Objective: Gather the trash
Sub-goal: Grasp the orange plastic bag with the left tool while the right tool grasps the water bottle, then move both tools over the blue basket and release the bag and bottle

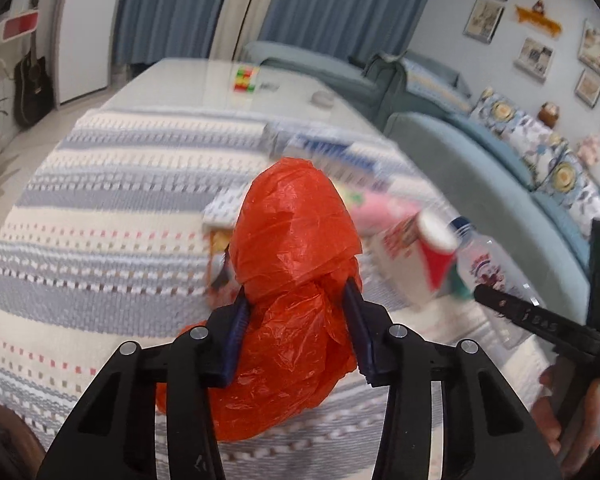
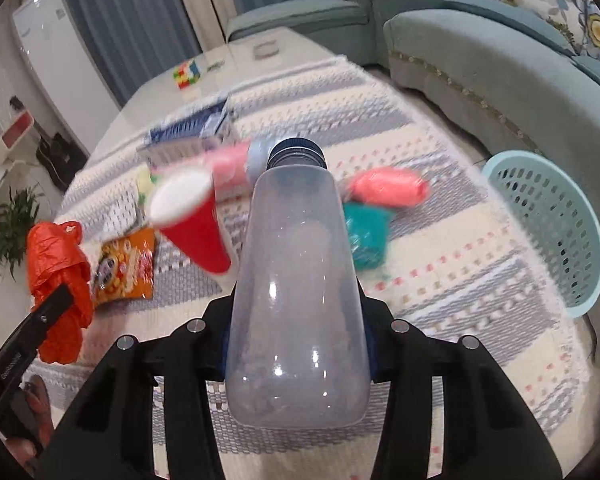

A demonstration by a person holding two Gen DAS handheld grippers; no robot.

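Note:
My left gripper (image 1: 296, 292) is shut on a crumpled orange plastic bag (image 1: 296, 248) and holds it above the striped tablecloth (image 1: 100, 216); the bag also shows in the right wrist view (image 2: 58, 276). My right gripper (image 2: 296, 304) is shut on an empty clear plastic bottle (image 2: 296, 280) with a dark cap; the bottle also shows in the left wrist view (image 1: 488, 264). On the cloth lie a red cup (image 2: 192, 220), an orange snack packet (image 2: 126, 266), a blue and white carton (image 2: 192, 132), a pink wrapper (image 2: 388, 186) and a teal wrapper (image 2: 366, 236).
A light blue plastic basket (image 2: 556, 224) stands at the table's right edge beside the teal sofa (image 2: 500, 68). A coloured cube (image 2: 186, 74) and a small round dish (image 2: 266, 50) sit at the far end of the table. A guitar (image 1: 32, 80) leans far left.

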